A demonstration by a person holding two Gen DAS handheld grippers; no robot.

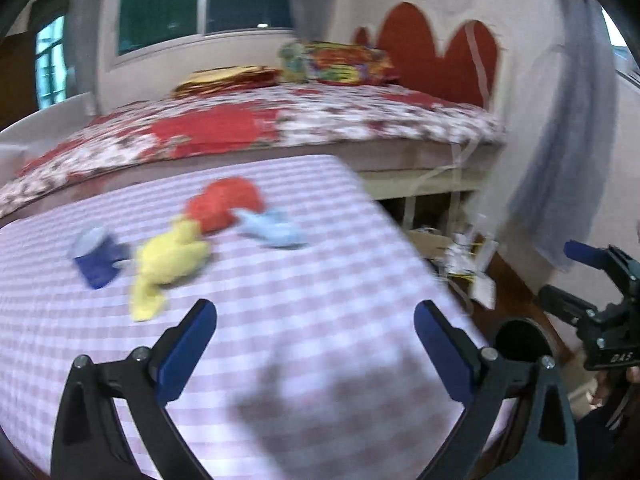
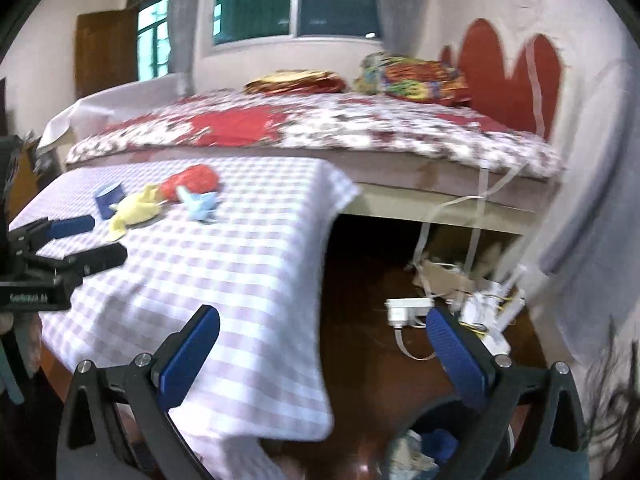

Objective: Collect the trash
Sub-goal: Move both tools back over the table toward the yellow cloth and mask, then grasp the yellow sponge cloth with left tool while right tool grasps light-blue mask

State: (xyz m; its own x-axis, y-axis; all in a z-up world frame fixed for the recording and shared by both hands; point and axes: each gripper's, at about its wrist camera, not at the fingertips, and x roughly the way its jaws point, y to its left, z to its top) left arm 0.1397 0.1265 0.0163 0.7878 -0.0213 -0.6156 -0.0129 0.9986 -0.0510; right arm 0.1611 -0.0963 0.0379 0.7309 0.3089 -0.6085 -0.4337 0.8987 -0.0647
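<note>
The tabletop (image 1: pixel 280 320) under its lilac-and-white checked cloth ends at a right-hand edge where the cloth hangs down, and beyond that lies dark wooden floor (image 2: pixel 360 340) with a clutter of white cables and a power strip (image 2: pixel 408 308) by the bed base. The near half of the cloth is bare. The left tool (image 1: pixel 316 344) hovers over it with its blue-padded jaws spread wide and nothing between them. The right tool (image 2: pixel 322 344) is likewise spread and empty, straddling the cloth's hanging corner.

Toward the far edge sit the scraps, bunched close: a crumpled yellow wad (image 1: pixel 168 264), a crumpled red wad (image 1: pixel 224 204) touching it behind, a pale blue crumpled piece (image 1: pixel 272 230) just right of them, and a small dark blue cup (image 1: pixel 98 258) to the left. Behind stands a bed with a red floral cover (image 1: pixel 280 124).
</note>
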